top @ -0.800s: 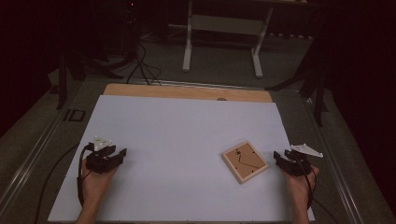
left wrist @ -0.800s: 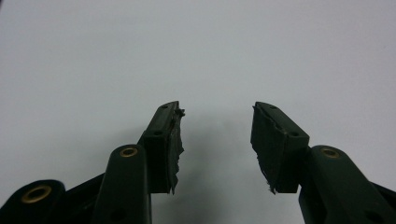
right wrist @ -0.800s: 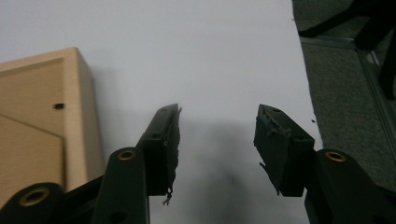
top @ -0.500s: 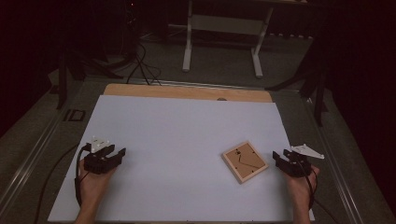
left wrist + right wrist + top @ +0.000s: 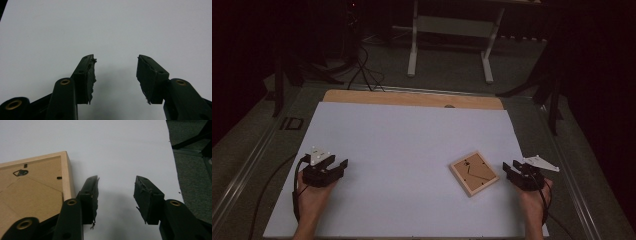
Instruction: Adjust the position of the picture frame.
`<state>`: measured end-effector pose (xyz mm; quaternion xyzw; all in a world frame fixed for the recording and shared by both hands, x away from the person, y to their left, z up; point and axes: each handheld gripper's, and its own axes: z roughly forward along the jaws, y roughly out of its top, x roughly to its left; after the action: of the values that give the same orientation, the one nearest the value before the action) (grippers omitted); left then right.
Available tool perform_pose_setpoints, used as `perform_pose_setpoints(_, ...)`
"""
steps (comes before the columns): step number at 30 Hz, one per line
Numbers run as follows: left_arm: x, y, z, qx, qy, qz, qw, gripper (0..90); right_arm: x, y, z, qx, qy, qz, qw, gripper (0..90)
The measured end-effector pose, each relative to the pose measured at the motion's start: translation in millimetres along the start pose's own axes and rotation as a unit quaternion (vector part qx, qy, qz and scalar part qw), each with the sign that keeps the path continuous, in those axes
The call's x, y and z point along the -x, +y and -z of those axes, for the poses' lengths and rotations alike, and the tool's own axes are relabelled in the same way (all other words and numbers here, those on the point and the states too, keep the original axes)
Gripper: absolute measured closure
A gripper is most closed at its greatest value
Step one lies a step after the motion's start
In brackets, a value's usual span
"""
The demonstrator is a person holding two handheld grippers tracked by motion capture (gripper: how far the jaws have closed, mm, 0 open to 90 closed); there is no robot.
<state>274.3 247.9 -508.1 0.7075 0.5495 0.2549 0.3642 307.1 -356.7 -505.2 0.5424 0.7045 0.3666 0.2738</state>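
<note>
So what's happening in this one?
A person sits at a table covered with a white sheet, a two-jaw gripper in each hand. A small wooden picture frame lies back side up near the right gripper, whose jaws stand open beside its edge, not touching it. The left gripper rests open over bare sheet at the other side. Nothing is held yet.

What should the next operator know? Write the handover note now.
Left gripper: open, nothing between the jaws, low over the white sheet at its near left.
Right gripper: open, holding nothing, just right of the frame, not touching it.
Frame: lies back side up, near right on the sheet, hanger visible.
Done: nothing gripped yet.
Left: probably grasp the frame with the right gripper.
</note>
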Motion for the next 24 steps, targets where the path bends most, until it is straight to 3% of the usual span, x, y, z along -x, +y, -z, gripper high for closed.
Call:
perform_pose_setpoints(3,0.9,-0.1,0.3,0.001,0.0,-0.001,1.0,48.7,-1.5,-0.3,0.3,0.0,0.005,0.002,1.0,60.2)
perform_pose_setpoints(9,1.9,-0.3,0.8,0.001,0.001,-0.002,1.0,48.6,-8.5,-1.1,1.4,-0.005,0.025,0.018,0.9995,84.5)
perform_pose_setpoints(11,2.1,-0.3,1.0,0.002,0.001,-0.002,1.0,48.6,-11.9,-1.1,2.3,-0.007,0.029,0.022,0.9993,88.5)
perform_pose_setpoints(16,2.6,-0.3,1.3,0.002,0.0,-0.002,1.0,48.6,-17.0,-3.7,3.7,-0.019,0.04,0.03,0.9986,89.8)
perform_pose_setpoints(24,3.0,-0.2,1.6,0.004,0.001,-0.002,1.0,48.5,-18.4,-9.1,5.3,-0.036,0.045,0.021,0.9981,89.8)
